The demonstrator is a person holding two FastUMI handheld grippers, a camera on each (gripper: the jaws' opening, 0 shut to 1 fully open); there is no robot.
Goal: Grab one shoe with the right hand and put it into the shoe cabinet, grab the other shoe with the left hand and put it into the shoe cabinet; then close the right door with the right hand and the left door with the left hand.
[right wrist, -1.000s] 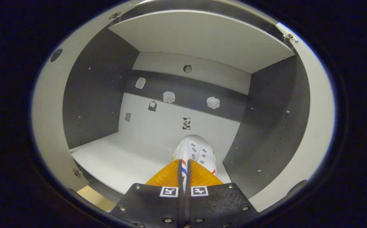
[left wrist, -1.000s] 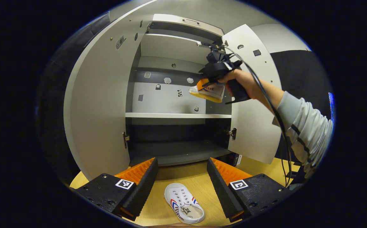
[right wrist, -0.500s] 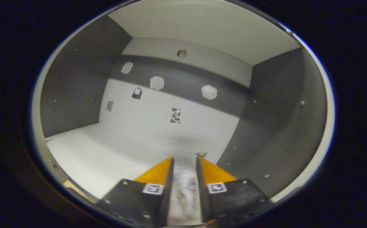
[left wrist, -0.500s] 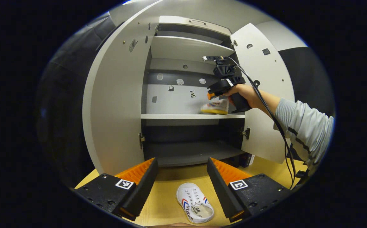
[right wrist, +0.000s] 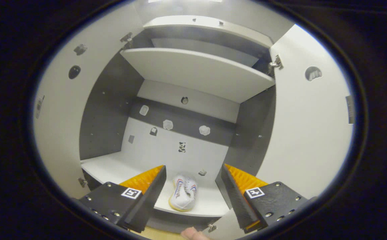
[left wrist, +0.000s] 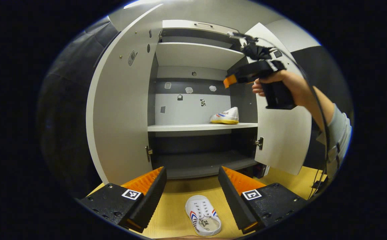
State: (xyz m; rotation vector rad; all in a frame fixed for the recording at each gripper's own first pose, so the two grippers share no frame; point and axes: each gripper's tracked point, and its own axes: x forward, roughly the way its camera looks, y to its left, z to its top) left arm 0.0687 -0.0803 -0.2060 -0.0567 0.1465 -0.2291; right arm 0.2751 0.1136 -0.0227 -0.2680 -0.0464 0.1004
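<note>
On the middle shelf [left wrist: 186, 127] of the open shoe cabinet [left wrist: 193, 53] lies one white sneaker [left wrist: 225, 116] with a yellow sole, set toward the right side wall, its toe toward the back panel as seen in the right gripper view [right wrist: 183, 193]. Both doors stand wide: the left door [left wrist: 120, 110] swung out on one side, the right door [left wrist: 282, 133] on the other. Out in front of the right door, a hand [left wrist: 288, 85] holds the right gripper [left wrist: 228, 81] raised above and clear of the shelved shoe; its own view shows the jaws spread wide with nothing between them, the sneaker lying on the shelf beyond. Lower down, the left gripper [left wrist: 191, 181] hangs over the wooden tabletop [left wrist: 176, 213], jaws apart and empty. Between and just below its fingers lies the second sneaker [left wrist: 203, 215], white with red and blue stripes, resting on the tabletop in front of the cabinet with its opening facing up. A grey striped sleeve [left wrist: 338, 133] and a black cable [left wrist: 320, 110] trail from the raised gripper.
</note>
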